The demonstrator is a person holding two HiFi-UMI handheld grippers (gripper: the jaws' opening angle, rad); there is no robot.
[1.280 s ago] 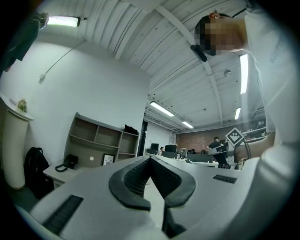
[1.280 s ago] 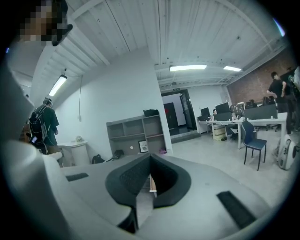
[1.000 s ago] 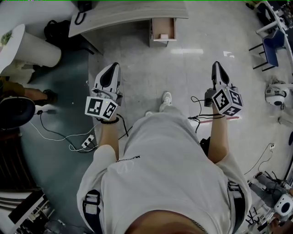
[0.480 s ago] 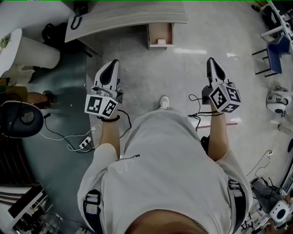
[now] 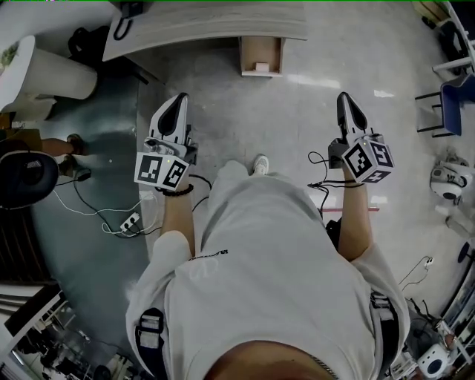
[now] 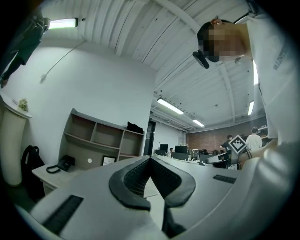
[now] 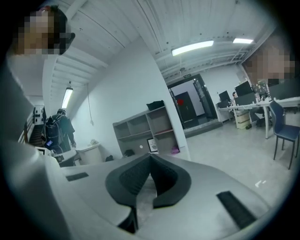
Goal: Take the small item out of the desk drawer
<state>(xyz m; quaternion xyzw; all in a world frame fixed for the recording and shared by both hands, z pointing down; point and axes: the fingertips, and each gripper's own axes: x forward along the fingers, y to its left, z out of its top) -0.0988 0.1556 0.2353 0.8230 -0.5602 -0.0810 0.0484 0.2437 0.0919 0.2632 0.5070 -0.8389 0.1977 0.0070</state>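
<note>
In the head view a grey desk (image 5: 200, 26) runs along the top, and its wooden drawer (image 5: 261, 44) stands pulled open. A small white item (image 5: 261, 67) lies at the drawer's front end. My left gripper (image 5: 180, 99) is held above the floor, below and left of the drawer, its jaws shut and empty. My right gripper (image 5: 343, 96) hangs below and right of the drawer, also shut on nothing. Both point toward the desk, well short of it. The left gripper view (image 6: 150, 159) and the right gripper view (image 7: 150, 157) show pads meeting, with nothing between.
A black telephone (image 5: 126, 13) sits on the desk's left end. A white rounded counter (image 5: 52, 74) and another person's foot (image 5: 73, 141) are at the left. Cables and a power strip (image 5: 128, 221) lie on the floor. A blue chair (image 5: 454, 89) stands at the right. A shelf unit (image 6: 98, 140) stands behind the desk.
The person has stepped forward, one shoe now ahead between the grippers. Both grippers sit slightly higher in the view and stay shut.
</note>
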